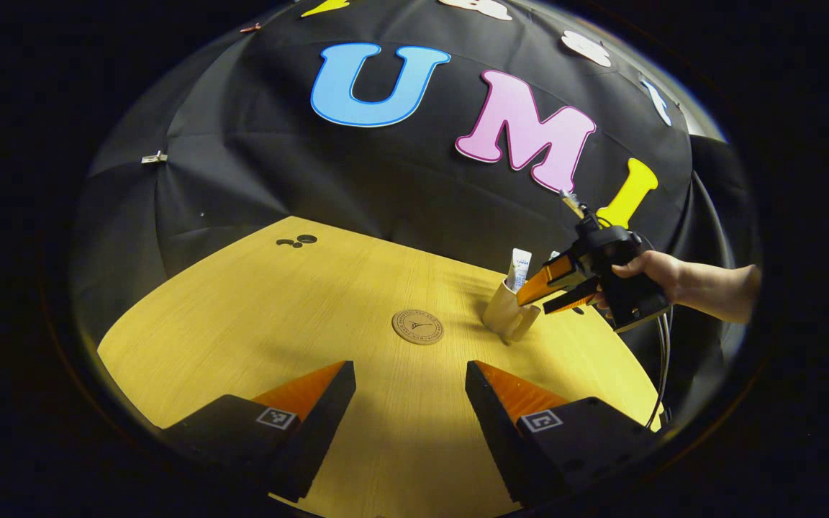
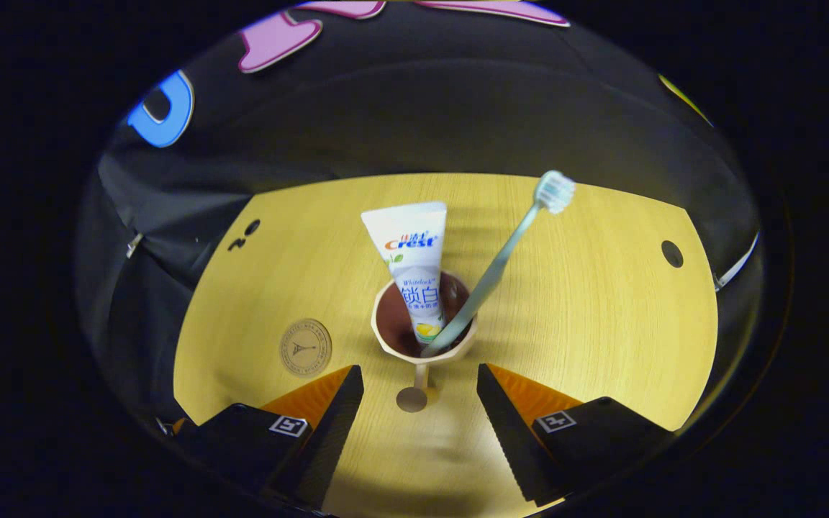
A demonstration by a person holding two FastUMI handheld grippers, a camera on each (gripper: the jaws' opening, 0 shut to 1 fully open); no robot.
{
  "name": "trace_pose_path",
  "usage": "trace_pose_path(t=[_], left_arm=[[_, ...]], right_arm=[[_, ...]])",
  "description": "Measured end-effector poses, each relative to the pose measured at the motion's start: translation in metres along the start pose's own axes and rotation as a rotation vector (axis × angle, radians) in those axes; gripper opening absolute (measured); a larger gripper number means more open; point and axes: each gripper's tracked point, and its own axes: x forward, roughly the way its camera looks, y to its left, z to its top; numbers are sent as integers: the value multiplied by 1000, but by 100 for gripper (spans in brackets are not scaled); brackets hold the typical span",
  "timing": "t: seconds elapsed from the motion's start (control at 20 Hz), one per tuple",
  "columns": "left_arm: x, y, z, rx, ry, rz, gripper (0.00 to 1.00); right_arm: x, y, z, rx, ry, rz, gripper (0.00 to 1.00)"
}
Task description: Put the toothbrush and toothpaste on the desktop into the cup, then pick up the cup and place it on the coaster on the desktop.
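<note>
Beige and handled, the round cup (image 2: 423, 332) stands on the yellow wooden desktop (image 2: 587, 302), with the white toothpaste tube (image 2: 414, 266) and the pale green toothbrush (image 2: 501, 266) leaning inside it. The right gripper (image 2: 420, 385) hangs just near of the cup, fingers spread apart, nothing between them. The round brown cork coaster (image 1: 418, 326) lies bare left of the cup. The left gripper (image 1: 410, 381) hovers wide open over the desktop's near side.

The yellow wood-grain surface (image 2: 587, 302) carries a cup (image 2: 423, 344) and, just beside it, a round coaster (image 2: 305, 347)
</note>
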Motion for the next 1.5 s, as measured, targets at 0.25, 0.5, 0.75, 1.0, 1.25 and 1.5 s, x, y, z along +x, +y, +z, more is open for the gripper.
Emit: trace_pose_path(t=[0.25,0.5,0.75,1.0,1.25,1.5], left_arm=[[-13,1,2,8,15,1,97],[-21,4,-8,4,48,1,98],[-21,5,-19,-6,81,-2,98],[-18,-2,-27,-7,101,-19,97],[-17,-9,-35,0,128,-34,97],[-18,-10,-40,3,144,-39,97]], right_arm=[[30,3,-16,-68,148,-18,98],[43,5,-12,-68,199,-31,97],[54,-5,-15,-30,233,-42,88],[56,-8,-17,-18,250,-43,66],[63,-2,-21,-34,253,-40,36],[59,-5,-22,-105,239,-52,23]])
